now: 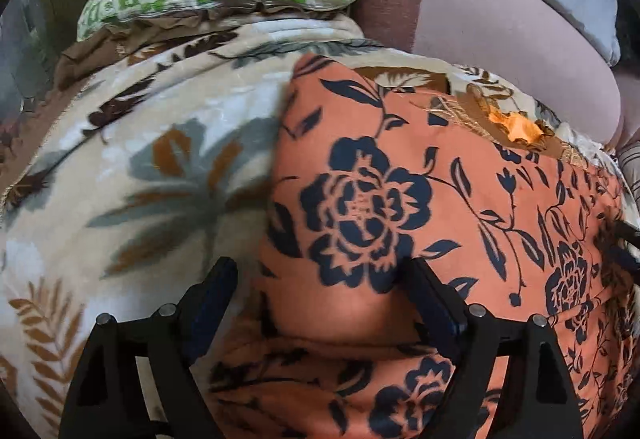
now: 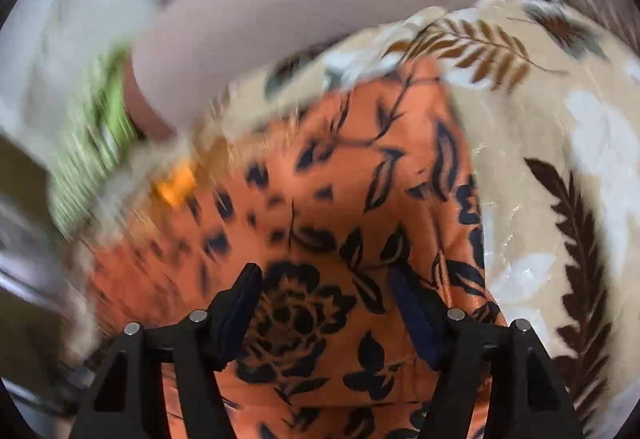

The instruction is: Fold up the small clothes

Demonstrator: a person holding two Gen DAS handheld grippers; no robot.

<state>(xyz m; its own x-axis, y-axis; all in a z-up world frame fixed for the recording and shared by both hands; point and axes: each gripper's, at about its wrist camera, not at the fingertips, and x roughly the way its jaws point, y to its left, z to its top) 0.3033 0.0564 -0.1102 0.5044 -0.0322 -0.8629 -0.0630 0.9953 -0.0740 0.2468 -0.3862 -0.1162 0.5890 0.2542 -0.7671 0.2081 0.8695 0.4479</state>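
The left tool (image 1: 320,279) is held wide open, nothing gripped; the right tool (image 2: 324,287) likewise. Beneath and ahead of both, the orange floral garment (image 1: 400,199) is spread on a leaf-patterned blanket (image 1: 140,159).

Smooth, slightly glossy orange floral cloth (image 1: 400,199) lies on a fuzzy, plush leaf-print blanket (image 1: 140,159).

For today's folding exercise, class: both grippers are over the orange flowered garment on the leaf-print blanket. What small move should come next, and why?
Probably lower the left gripper onto the garment's left edge beside the blanket and close on it. Both the left and the right gripper stand open with nothing pinched, and the cloth lies with a fold already under the left gripper, so the edge has to be gripped before folding further.
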